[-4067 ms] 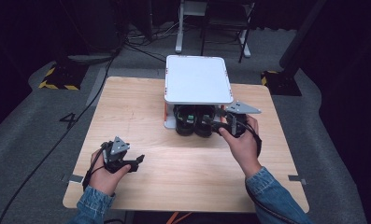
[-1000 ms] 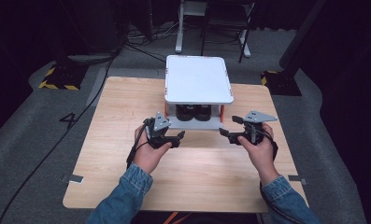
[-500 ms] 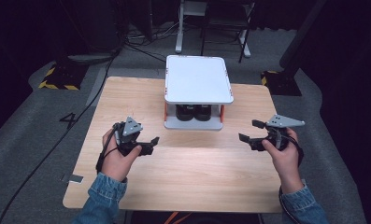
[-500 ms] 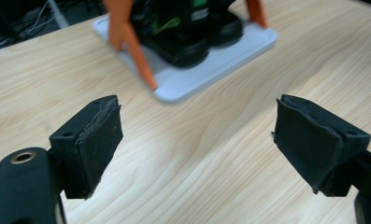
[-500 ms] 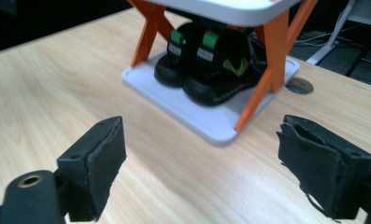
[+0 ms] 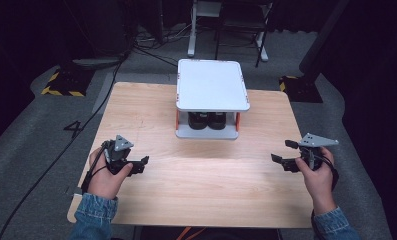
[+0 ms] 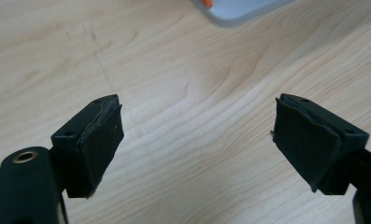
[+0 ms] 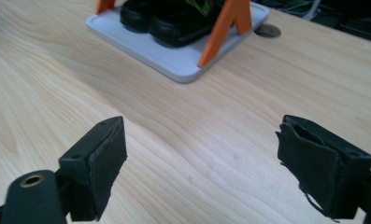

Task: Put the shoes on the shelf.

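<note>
Both pulled back from the rack since a second ago. Left hand-held gripper (image 6: 136,166) now low at about 8 o'clock on the bench (image 6: 206,185), jaws wide apart, nothing between the pads (image 7: 99,140) but bare wood grain. Right hand-held gripper (image 6: 284,156) out at about 4 o'clock, near the bench's right edge, jaws likewise spread and empty, pads (image 8: 103,158) framing only wood. Each set of jaws just opening over the last second, with nothing caught between.

Pair of black shoes (image 6: 208,120) tucked on the lower shelf of the small white rack (image 6: 211,85), under its top plate, between the orange posts (image 8: 218,32), at about 12 o'clock from bench centre; well apart from both grippers. Same pair seen up ahead in the right gripper view (image 8: 174,18).

Likely meaning: shoes stowed, placing done, hands retreating to rest at either side. Nothing left in the grip; no sign of another item on the bench to fetch.
</note>
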Tool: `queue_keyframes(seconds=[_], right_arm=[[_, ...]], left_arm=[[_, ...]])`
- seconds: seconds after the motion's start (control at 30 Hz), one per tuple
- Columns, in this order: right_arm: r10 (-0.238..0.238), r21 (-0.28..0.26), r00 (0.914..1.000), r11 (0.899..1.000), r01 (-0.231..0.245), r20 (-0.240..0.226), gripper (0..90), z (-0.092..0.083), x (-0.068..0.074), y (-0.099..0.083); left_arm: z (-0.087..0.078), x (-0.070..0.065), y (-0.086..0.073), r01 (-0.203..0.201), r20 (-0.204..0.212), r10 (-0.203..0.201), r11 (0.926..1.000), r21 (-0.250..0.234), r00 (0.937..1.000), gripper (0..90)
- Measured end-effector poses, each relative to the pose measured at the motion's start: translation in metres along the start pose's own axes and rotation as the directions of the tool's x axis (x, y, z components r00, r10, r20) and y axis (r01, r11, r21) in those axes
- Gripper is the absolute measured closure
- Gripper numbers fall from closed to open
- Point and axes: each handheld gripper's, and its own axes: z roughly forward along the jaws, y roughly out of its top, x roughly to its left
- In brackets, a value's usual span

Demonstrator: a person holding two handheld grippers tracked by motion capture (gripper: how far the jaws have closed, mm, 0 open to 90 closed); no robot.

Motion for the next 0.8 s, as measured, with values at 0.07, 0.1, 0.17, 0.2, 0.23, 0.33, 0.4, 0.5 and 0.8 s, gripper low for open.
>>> queue_keyframes(seconds=[0.07, 0.1, 0.17, 0.2, 0.23, 0.33, 0.4, 0.5, 0.8], right_arm=[[0.016, 0.016, 0.9998, 1.000, -0.016, 0.011, 15.7, 0.004, -0.004, -0.007], [0.025, 0.030, 0.9996, 0.999, -0.025, 0.014, 15.7, 0.006, -0.005, -0.011], [0.028, 0.042, 0.9994, 0.999, -0.029, 0.023, 15.6, 0.010, -0.008, -0.018], [0.031, 0.052, 0.9993, 0.998, -0.033, 0.022, 15.7, 0.012, -0.009, -0.021], [0.035, 0.064, 0.9991, 0.997, -0.036, 0.023, 15.7, 0.014, -0.009, -0.024], [0.048, 0.085, 0.9987, 0.995, -0.049, 0.019, 15.6, 0.020, -0.011, -0.032], [0.049, 0.097, 0.9986, 0.994, -0.050, 0.020, 15.7, 0.024, -0.011, -0.036], [0.040, 0.106, 0.9989, 0.994, -0.043, 0.023, 15.7, 0.032, -0.011, -0.041], [0.020, 0.096, 0.9979, 0.995, -0.026, 0.062, 15.8, 0.050, -0.010, -0.053]], left_arm=[[0.005, 0.004, -0.007, 0.006, -0.007, -0.006, 0.9995, 0.032, 1.0000, 16.7], [0.007, 0.006, -0.011, 0.007, -0.011, -0.006, 0.9990, 0.045, 0.9999, 16.7], [0.010, 0.010, -0.018, 0.007, 0.003, -0.007, 0.9977, 0.068, 1.0000, 16.7], [0.011, 0.011, -0.021, 0.022, 0.018, -0.023, 0.9968, 0.077, 0.9996, 16.7], [0.012, 0.012, -0.024, 0.036, 0.027, -0.038, 0.9963, 0.078, 0.9989, 16.6], [0.015, 0.015, -0.033, 0.034, 0.023, -0.037, 0.9953, 0.090, 0.9991, 16.6], [0.017, 0.016, -0.037, 0.033, 0.025, -0.036, 0.9948, 0.096, 0.9990, 16.5], [0.023, 0.018, -0.041, 0.024, 0.018, -0.026, 0.9946, 0.101, 0.9995, 16.4], [0.038, 0.021, -0.048, 0.012, -0.015, -0.011, 0.9979, 0.063, 0.9998, 15.9]])
